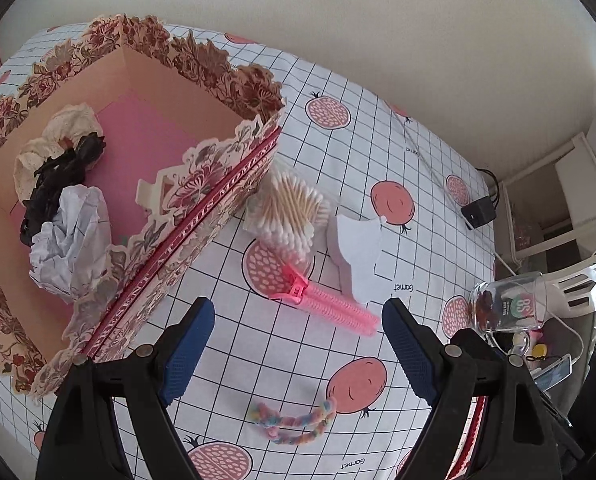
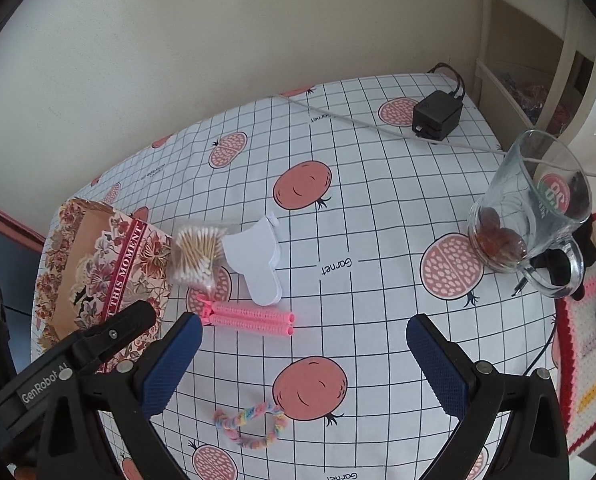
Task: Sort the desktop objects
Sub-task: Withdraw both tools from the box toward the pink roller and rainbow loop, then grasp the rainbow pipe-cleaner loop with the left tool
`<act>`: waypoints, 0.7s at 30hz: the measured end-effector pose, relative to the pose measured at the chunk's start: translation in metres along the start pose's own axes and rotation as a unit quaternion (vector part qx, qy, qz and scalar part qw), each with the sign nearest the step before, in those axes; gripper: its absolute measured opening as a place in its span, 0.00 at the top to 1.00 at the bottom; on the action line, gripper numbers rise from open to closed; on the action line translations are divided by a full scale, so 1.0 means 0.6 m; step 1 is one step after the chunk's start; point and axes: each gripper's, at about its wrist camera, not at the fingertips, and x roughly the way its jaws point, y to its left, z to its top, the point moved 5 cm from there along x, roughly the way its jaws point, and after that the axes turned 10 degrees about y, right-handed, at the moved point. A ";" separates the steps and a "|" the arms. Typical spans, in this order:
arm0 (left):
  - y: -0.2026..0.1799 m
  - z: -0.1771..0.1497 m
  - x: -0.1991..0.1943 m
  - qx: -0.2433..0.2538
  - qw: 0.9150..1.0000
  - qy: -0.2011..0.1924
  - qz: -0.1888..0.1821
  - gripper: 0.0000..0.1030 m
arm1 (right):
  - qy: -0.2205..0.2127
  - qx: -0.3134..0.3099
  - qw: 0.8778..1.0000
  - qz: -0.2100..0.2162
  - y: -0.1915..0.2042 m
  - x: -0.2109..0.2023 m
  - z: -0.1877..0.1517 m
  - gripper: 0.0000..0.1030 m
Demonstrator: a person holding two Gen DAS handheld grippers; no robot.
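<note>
On the checked cloth lie a pink hair clip (image 1: 330, 304) (image 2: 253, 318), a bag of cotton swabs (image 1: 287, 210) (image 2: 197, 254), a stack of white card pieces (image 1: 358, 254) (image 2: 255, 260) and a pastel braided hair tie (image 1: 293, 420) (image 2: 249, 424). The floral box (image 1: 217, 184) (image 2: 93, 268) at the left holds crumpled paper (image 1: 71, 252), a black item and a cream lace item. My left gripper (image 1: 298, 328) stands open above the cloth, just short of the clip. My right gripper (image 2: 304, 348) is open too, with nothing between its fingers, above the hair tie and a printed fruit.
A glass mug (image 2: 534, 216) (image 1: 506, 308) with brown pieces inside stands at the table's right edge. A black power adapter (image 2: 438, 114) (image 1: 478, 210) with its cable lies at the far right corner. A crocheted mat (image 2: 590, 336) lies to the right. The wall runs behind the table.
</note>
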 end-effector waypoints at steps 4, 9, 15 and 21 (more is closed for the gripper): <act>0.012 -0.013 0.044 -0.001 0.998 0.053 -0.018 0.16 | 0.019 -0.004 1.000 -0.020 -0.012 0.025 -0.006 0.00; 0.010 -0.027 0.070 0.026 0.997 0.076 0.009 0.16 | 0.042 0.007 0.999 -0.027 -0.033 0.051 -0.012 0.00; -0.004 -0.048 0.094 0.078 0.991 0.109 0.018 0.16 | 0.056 0.012 0.998 -0.034 -0.049 0.069 -0.016 0.00; -0.020 -0.070 0.108 0.125 0.983 0.133 0.016 0.17 | 0.070 0.019 0.997 -0.041 -0.067 0.083 -0.019 0.00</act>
